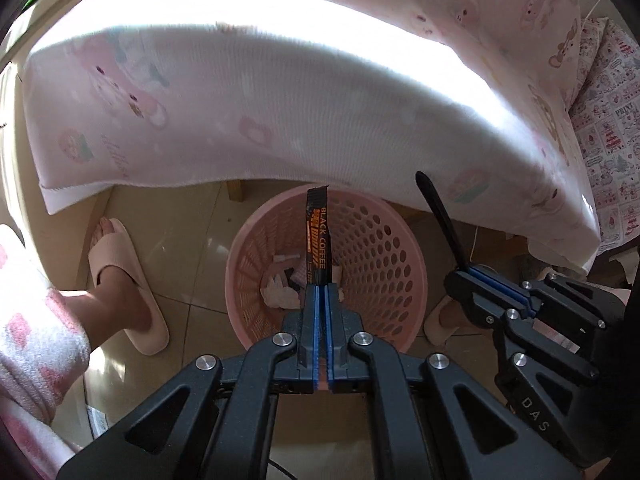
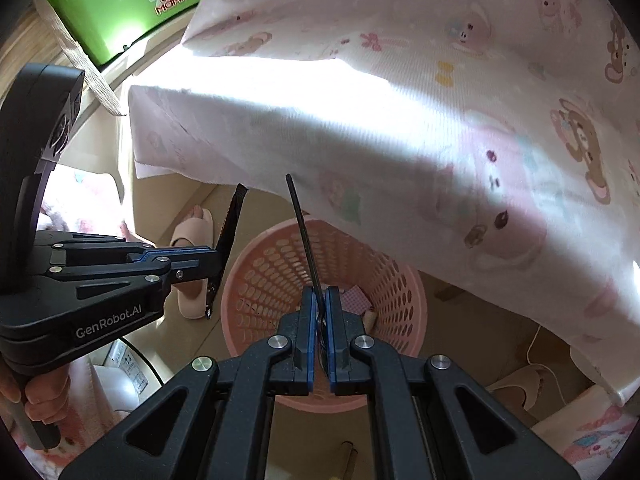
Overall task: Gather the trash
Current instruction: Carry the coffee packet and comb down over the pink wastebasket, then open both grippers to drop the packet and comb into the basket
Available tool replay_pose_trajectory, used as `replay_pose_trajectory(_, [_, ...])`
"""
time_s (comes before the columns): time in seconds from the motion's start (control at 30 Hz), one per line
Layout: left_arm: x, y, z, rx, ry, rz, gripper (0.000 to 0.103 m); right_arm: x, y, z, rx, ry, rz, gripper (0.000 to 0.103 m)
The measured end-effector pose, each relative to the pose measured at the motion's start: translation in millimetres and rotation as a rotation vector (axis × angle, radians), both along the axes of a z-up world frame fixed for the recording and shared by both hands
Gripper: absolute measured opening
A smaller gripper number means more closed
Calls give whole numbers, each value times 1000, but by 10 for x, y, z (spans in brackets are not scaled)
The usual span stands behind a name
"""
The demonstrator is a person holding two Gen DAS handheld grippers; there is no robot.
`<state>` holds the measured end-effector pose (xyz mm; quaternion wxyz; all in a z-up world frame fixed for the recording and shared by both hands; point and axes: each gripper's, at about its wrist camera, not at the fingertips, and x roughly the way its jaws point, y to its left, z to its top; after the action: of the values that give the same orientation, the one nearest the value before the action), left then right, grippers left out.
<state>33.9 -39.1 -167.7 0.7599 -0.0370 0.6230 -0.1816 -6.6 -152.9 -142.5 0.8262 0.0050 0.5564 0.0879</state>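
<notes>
Nearest: your left tool (image 1: 322, 288), clamped shut on one black coffee sachet (image 1: 317, 236); your right tool (image 2: 320, 300), clamped shut on a second dark sachet (image 2: 306, 240). Both hang over the pink basket (image 1: 380, 248) below, neither dropped yet. Inside it: several crumpled scraps. Farthest: one bed (image 1: 280, 100).

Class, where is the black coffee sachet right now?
In the left wrist view, the black coffee sachet stands upright, clamped in the left gripper above the pink basket.
</notes>
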Motion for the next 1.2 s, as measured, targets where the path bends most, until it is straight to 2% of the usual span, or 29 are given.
replay_pose_trajectory(0.13, [18, -42, -250, 17, 58, 4, 2, 43, 62, -351, -50, 75, 5, 6])
replay_pose_trajectory(0.3, [82, -142, -506, 110, 62, 0, 2, 115, 134, -670, -127, 106, 22, 6])
replay_pose_trajectory(0.37, [79, -146, -601, 148, 76, 3, 2, 140, 107, -781, -130, 126, 7, 6])
replay_pose_trajectory(0.43, [64, -116, -673, 151, 101, 11, 3, 168, 68, -876, -125, 147, -10, 6])
replay_pose_trajectory(0.87, [76, -44, -839, 160, 129, 15, 4, 189, 154, -1196, -141, 206, -27, 6])
replay_pose_trajectory(0.97, [72, -35, -813, 162, 121, 16, 11, 174, 148, -1196, -150, 205, -37, 6])
replay_pose_trajectory(1.0, [75, -33, -804, 164, 117, 19, 16, 165, 133, -1199, -143, 203, -42, 6])
replay_pose_trajectory(1.03, [77, -42, -788, 170, 113, 24, 21, 163, 118, -1193, -132, 204, -47, 8])
replay_pose_trajectory(1.1, [77, -20, -778, 184, 105, 35, 23, 157, 92, -1171, -116, 202, -54, 15])
replay_pose_trajectory(1.2, [88, 37, -755, 184, 102, 57, 28, 137, 89, -1119, -123, 176, -60, 33])
